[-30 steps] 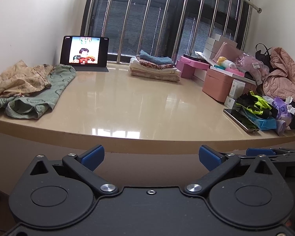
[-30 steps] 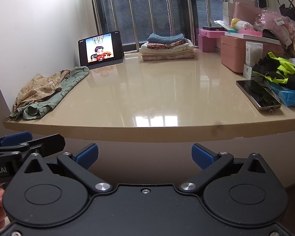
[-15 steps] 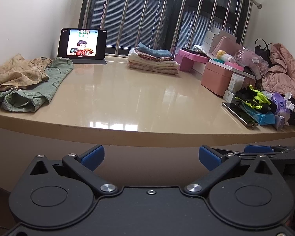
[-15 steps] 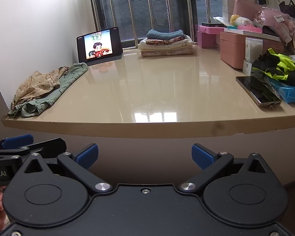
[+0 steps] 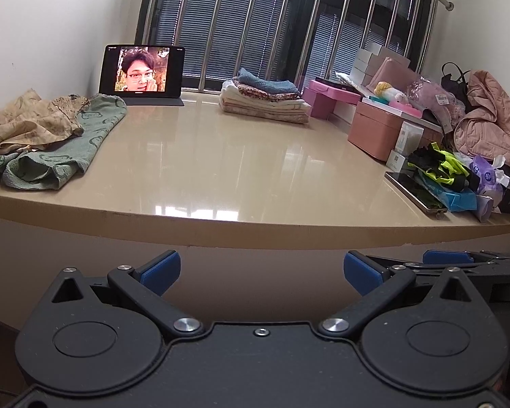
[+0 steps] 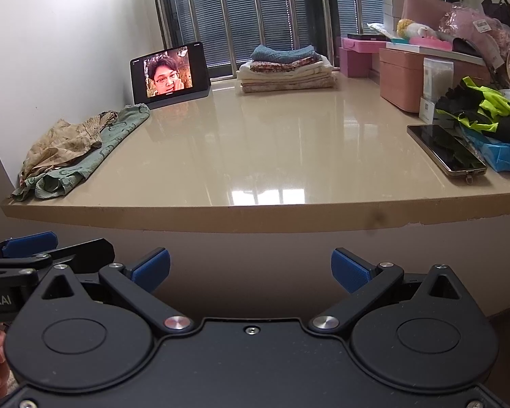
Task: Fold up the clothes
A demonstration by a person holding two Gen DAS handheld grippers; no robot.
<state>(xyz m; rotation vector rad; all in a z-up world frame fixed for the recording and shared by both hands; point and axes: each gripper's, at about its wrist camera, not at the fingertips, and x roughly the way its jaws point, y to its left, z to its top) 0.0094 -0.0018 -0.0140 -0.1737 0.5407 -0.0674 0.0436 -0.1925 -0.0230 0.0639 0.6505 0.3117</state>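
Left tool (image 5: 260,268) and right tool (image 6: 250,265): jaws wide apart, empty, below counter (image 6: 255,156) edge. Unfolded clothes (image 5: 47,136) at frame left; folded stack (image 5: 265,100) upper centre.

Both wrist cameras sit below the table (image 5: 255,176) edge, just in front of it, looking forward and slightly up across the top toward the barred window (image 5: 289,23). The left view stands further left (the right gripper's fingers (image 5: 445,257) show at its right edge). Both share the tablet (image 6: 170,74), folded stack (image 6: 285,69), loose clothes (image 6: 78,146) and phone (image 6: 445,149).
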